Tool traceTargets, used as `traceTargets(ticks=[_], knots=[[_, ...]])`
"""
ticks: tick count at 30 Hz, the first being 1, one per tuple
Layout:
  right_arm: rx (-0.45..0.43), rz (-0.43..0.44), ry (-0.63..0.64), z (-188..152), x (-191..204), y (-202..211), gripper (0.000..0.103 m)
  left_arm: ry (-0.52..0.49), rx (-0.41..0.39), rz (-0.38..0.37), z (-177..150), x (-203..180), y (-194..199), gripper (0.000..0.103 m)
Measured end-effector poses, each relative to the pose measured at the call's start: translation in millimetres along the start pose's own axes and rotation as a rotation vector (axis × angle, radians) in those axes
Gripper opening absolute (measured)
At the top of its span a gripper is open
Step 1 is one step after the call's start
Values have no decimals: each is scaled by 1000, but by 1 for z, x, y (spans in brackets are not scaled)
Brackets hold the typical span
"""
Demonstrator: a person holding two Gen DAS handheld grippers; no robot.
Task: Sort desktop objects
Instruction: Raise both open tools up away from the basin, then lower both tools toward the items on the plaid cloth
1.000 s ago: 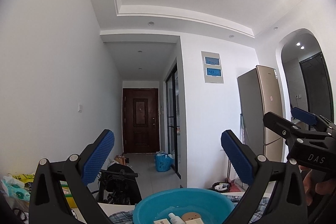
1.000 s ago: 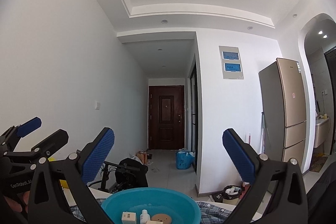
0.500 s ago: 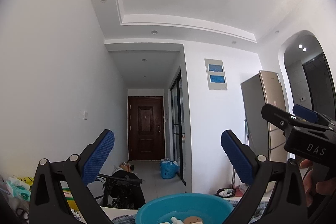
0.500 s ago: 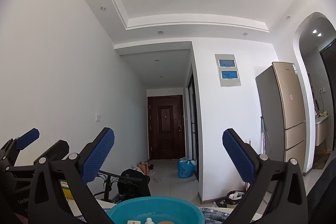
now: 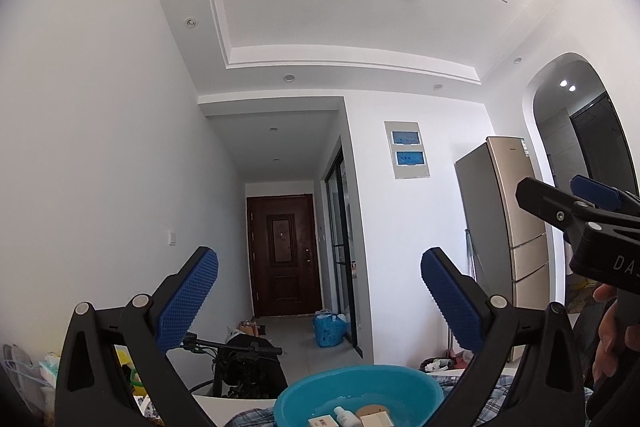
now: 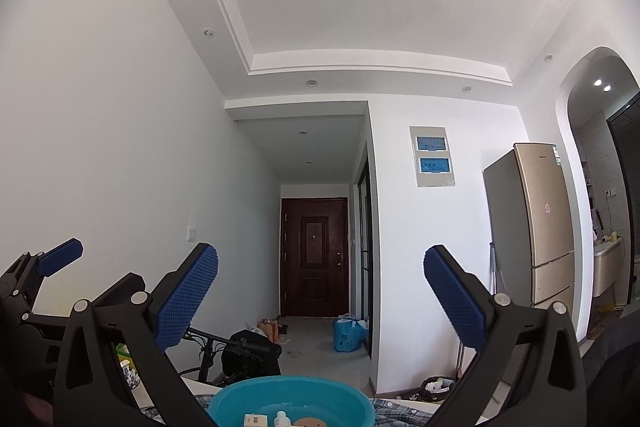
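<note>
A teal plastic basin (image 5: 304,393) (image 6: 256,397) sits at the bottom edge of both wrist views, on a plaid cloth (image 6: 394,414). Inside it lie a small white bottle (image 5: 345,415) (image 6: 281,419), small white boxes (image 5: 320,421) (image 6: 255,420) and a round tan disc (image 5: 372,409) (image 6: 309,421). My left gripper (image 5: 319,301) is raised above the basin, open, nothing between its blue pads. My right gripper (image 6: 321,301) is likewise open and empty, tilted up toward the room. Each gripper shows at the edge of the other's view.
A hallway with a dark wooden door (image 6: 314,257) lies ahead. A gold fridge (image 6: 536,231) stands right. A bicycle (image 5: 240,359) and a blue bag (image 5: 330,329) are on the floor beyond the table. A hand (image 5: 610,331) holds the right gripper.
Both cameras have tilted upward: more ceiling shows and the basin has slid lower in the frames. Both grippers stay open and empty.
</note>
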State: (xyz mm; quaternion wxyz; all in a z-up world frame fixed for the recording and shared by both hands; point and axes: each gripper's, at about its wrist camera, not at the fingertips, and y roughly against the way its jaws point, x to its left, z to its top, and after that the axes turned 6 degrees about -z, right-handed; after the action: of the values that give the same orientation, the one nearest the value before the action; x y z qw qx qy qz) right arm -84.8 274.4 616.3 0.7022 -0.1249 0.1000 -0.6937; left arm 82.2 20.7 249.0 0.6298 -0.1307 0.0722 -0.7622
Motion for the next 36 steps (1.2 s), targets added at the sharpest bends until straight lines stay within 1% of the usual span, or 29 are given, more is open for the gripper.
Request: traceTargets(ticks=[3, 6, 12, 15, 19, 23, 25, 28, 30, 33, 36], knots=[[12, 10, 0, -1, -1, 13, 103, 23, 15, -10, -4, 0, 19, 103], [35, 18, 5, -6, -1, 24, 103, 40, 43, -11, -9, 2, 28, 103], [106, 7, 12, -31, -3, 33, 103, 88, 103, -28, -25, 9, 40, 103], [165, 3, 6, -48, -6, 29, 103, 91, 148, -17, -40, 9, 41, 103], [242, 5, 0, -71, -9, 23, 103, 99, 231, -19, -64, 10, 34, 103], [327, -6, 18, -94, -9, 18, 103, 134, 300, -17, -87, 16, 24, 103], [373, 2, 20, -107, -9, 16, 103, 149, 351, -33, -102, 16, 18, 103], [448, 8, 19, -130, -11, 12, 103, 159, 418, -41, -122, 14, 10, 103], [507, 14, 26, -147, -12, 7, 103, 157, 448, -44, -133, 11, 8, 103], [588, 25, 23, -168, -17, 2, 103, 150, 502, -38, -151, 6, 1, 103], [669, 45, 26, -190, -18, -1, 103, 167, 577, -28, -175, 6, -6, 103]])
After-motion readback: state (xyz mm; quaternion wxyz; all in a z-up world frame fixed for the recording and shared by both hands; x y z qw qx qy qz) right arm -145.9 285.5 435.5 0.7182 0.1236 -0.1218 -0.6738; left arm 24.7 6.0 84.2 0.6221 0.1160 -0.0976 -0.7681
